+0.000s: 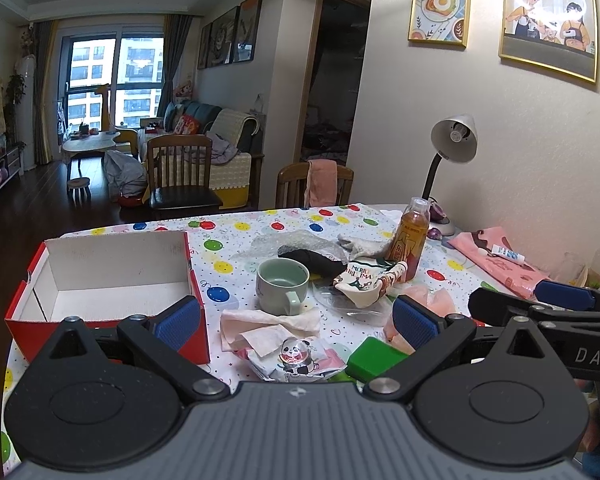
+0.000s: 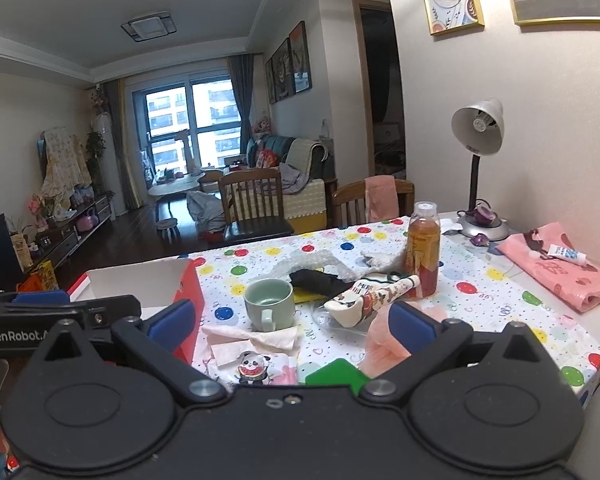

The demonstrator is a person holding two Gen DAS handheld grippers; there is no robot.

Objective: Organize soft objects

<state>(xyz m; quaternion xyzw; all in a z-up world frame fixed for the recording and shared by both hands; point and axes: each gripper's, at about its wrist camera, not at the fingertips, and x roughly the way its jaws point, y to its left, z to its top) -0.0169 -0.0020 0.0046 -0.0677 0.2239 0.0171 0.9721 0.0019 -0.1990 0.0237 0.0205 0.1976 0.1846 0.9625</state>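
An empty red box with a white inside (image 1: 112, 280) stands at the table's left; it also shows in the right wrist view (image 2: 140, 284). Soft things lie mid-table: a Christmas sock (image 1: 364, 284) (image 2: 372, 298), a black cloth (image 1: 312, 260) (image 2: 320, 280), a pink cloth (image 1: 432, 300) (image 2: 384, 340), white tissues (image 1: 268, 326) (image 2: 252, 340) and a panda packet (image 1: 296, 358) (image 2: 254, 368). My left gripper (image 1: 296, 320) is open and empty above the tissues. My right gripper (image 2: 292, 324) is open and empty, beside the left one.
A green mug (image 1: 282, 286) (image 2: 270, 304), a juice bottle (image 1: 410, 238) (image 2: 422, 252), a green block (image 1: 376, 358) (image 2: 336, 374), bubble wrap (image 1: 296, 242), a desk lamp (image 1: 452, 148) (image 2: 478, 136) and a pink bag with a tube (image 1: 496, 256) (image 2: 560, 268) stand on the balloon-print tablecloth (image 1: 228, 244). Chairs stand behind the table.
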